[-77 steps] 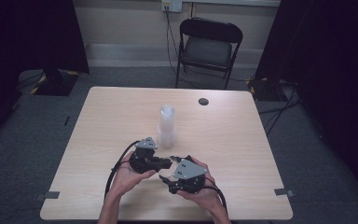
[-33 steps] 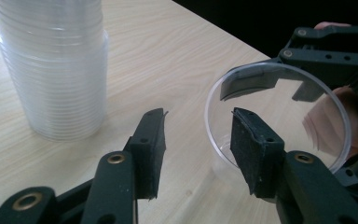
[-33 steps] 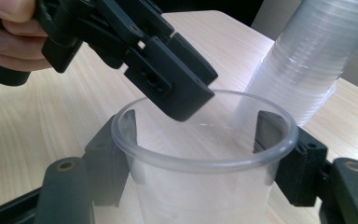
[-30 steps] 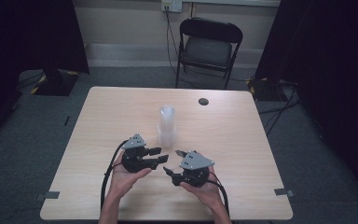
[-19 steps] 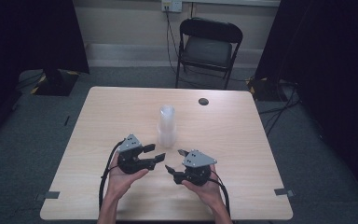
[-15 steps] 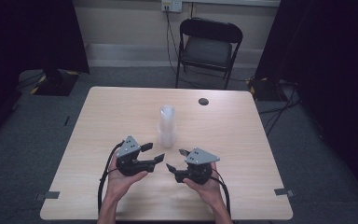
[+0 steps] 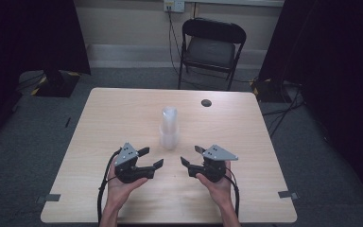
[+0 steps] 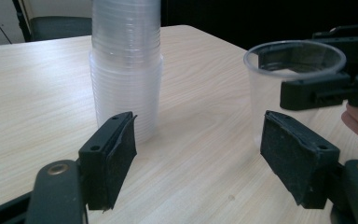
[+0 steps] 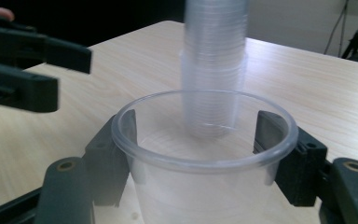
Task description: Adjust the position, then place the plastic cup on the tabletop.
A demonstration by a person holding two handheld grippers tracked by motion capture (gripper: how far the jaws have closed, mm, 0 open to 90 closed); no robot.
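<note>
My right gripper clamps a clear cup beside the cup stack at mid-table; my left gripper, jaws just opened, holds nothing. Squeezing harder could buckle the thin wall and drop it.

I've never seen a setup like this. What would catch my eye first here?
Probably the tall stack of clear plastic cups standing mid-table, just beyond two hand-held grippers. The right gripper has one clear cup clamped between its jaws, close in front of its camera. The left gripper faces it with its jaws apart and nothing between them; they have just been opening.
</note>
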